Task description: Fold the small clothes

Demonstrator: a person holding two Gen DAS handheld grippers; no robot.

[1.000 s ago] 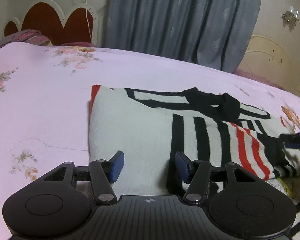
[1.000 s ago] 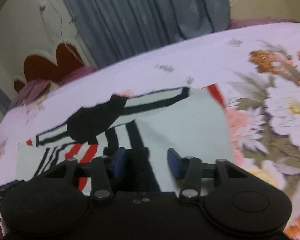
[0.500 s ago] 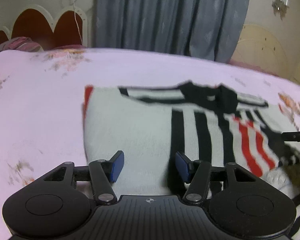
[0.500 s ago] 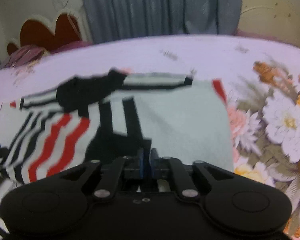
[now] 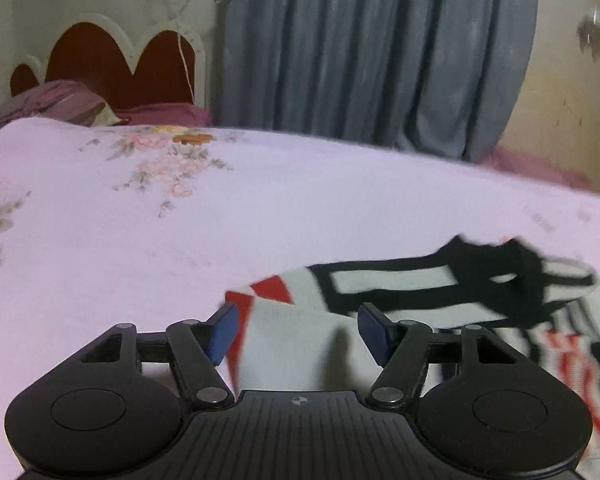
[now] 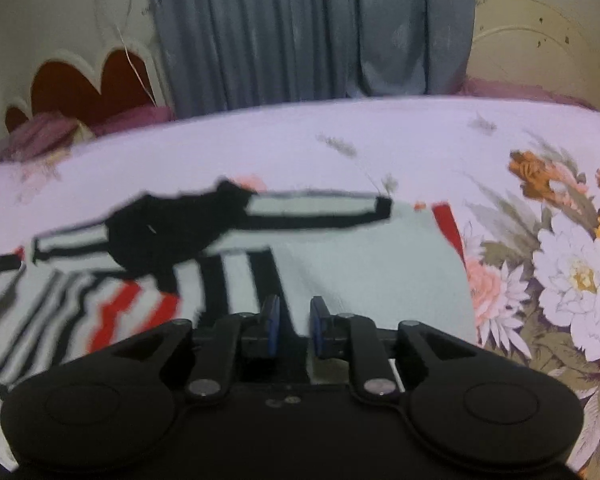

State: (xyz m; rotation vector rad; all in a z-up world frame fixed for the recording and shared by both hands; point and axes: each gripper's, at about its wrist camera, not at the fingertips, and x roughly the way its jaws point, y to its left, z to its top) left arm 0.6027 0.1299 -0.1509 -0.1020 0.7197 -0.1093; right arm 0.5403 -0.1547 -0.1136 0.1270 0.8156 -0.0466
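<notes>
folded striped sweater (image 6: 372, 276) — white, black, red, left gripper (image 5: 298, 334) fingers opening, right gripper (image 6: 294, 322) fingers narrowly parted

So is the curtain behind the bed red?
No, the curtain hanging behind the bed is grey-blue; the red there is the scalloped headboard off to its left.

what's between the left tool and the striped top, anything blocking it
Nothing visible. The left tool sits right at the near red-trimmed edge of the striped top on the bed sheet, jaws opening, with white fabric showing between its pads and no other object in the gap.
</notes>
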